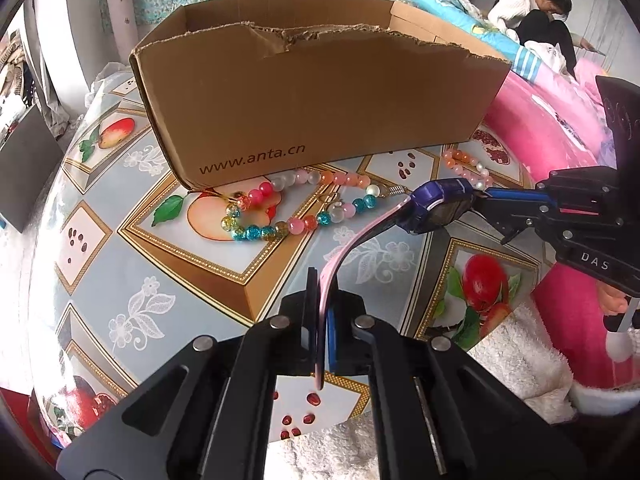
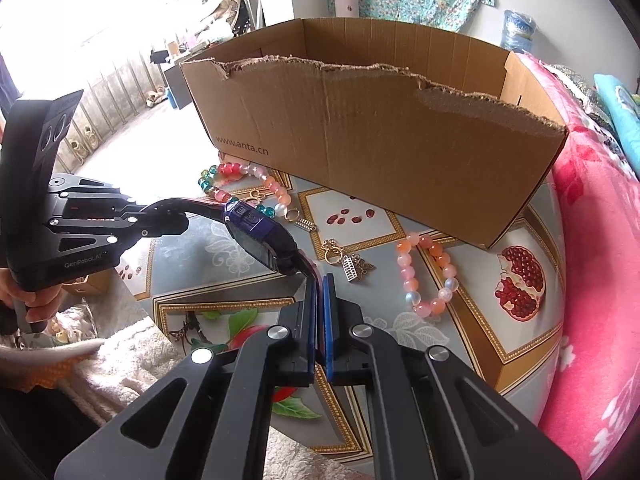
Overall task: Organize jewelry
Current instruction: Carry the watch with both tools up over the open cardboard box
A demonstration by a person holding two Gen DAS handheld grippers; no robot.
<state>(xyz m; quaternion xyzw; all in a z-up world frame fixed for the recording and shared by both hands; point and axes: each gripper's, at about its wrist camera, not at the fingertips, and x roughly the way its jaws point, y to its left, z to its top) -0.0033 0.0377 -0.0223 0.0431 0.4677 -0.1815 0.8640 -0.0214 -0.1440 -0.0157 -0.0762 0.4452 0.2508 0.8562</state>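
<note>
The left tool (image 1: 320, 320) pinches one pink strap end of the purple watch (image 1: 440, 206); the right tool (image 2: 320, 320) clamps the other strap, so the watch hangs between them above the counter (image 1: 132, 312). Pulled apart or twisted unevenly, a thin strap could slip from its pads and the watch drop onto the multicoloured bead bracelet (image 1: 280, 216) or the small charms (image 2: 352, 266), probably metal. Farther off, the torn-edged cardboard box (image 1: 320, 112) could snag a strap on the way in.
</note>
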